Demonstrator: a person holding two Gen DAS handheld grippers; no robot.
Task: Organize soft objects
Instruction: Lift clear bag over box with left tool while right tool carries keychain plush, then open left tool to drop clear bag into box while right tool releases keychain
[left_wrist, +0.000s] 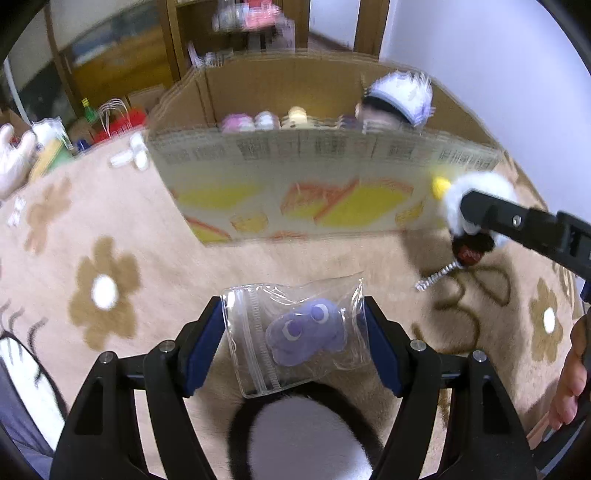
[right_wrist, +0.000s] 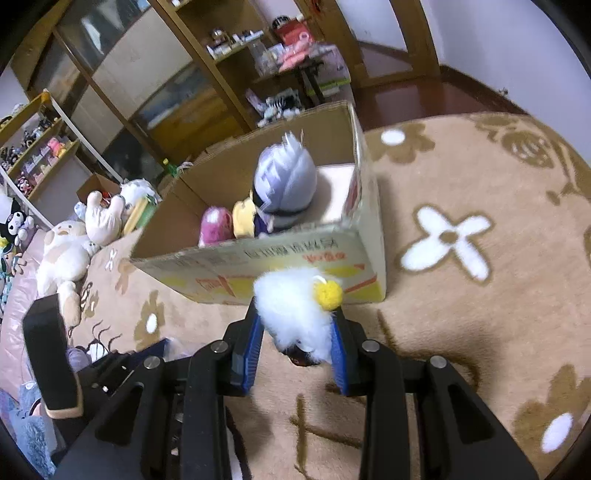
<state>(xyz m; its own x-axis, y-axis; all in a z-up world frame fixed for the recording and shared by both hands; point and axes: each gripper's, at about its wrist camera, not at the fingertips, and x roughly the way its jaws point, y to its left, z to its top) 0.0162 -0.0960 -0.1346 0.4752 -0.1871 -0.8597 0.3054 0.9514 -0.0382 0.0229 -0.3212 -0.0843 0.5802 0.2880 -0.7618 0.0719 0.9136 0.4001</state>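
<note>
My left gripper (left_wrist: 295, 325) is shut on a clear zip bag (left_wrist: 295, 332) holding a small purple plush, above the rug. My right gripper (right_wrist: 297, 325) is shut on a fluffy white plush with a yellow pompom (right_wrist: 295, 302); it also shows in the left wrist view (left_wrist: 476, 206), held just in front of the cardboard box (left_wrist: 332, 192). The open box (right_wrist: 258, 258) holds a pink plush (right_wrist: 214, 225), a yellow plush (right_wrist: 242, 218) and a grey-haired doll (right_wrist: 284, 184).
A beige flower-patterned rug (right_wrist: 461, 295) covers the floor. Several plush toys (right_wrist: 70, 251) lie at the left of the box. Wooden shelves and cabinets (right_wrist: 147, 92) stand behind. A black-and-white plush (left_wrist: 306, 435) lies under my left gripper.
</note>
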